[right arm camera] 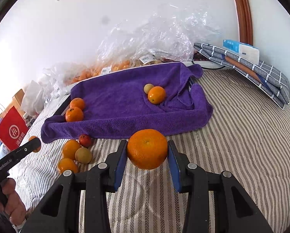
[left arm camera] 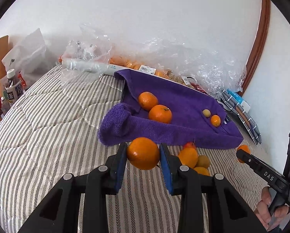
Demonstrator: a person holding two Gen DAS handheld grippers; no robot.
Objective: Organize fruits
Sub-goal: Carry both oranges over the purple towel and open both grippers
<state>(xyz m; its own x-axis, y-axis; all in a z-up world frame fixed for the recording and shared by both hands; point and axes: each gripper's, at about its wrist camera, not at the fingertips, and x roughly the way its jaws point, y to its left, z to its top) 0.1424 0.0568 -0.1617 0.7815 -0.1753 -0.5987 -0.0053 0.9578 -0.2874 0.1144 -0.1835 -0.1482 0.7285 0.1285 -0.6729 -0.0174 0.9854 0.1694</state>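
1. Right now my left tongs (left arm camera: 143,153) clamp an orange (left arm camera: 143,153), held off the striped bed cover (left arm camera: 48,126).
2. Likewise my right tongs (right arm camera: 147,149) grip a bigger orange (right arm camera: 147,149) between their blue pads.
3. At two o'clock of the left tongs, loose fruits (left arm camera: 193,159) huddle on the bed.
4. At twelve o'clock lies the purple towel (left arm camera: 174,132), with two oranges (left arm camera: 154,107) at its ten o'clock side and two small fruits (left arm camera: 212,117) at its three o'clock side.

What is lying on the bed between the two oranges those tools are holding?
A small heap of loose fruit: oranges, a small red one, a yellow-brown one. The right wrist view shows it best, just before the purple towel.
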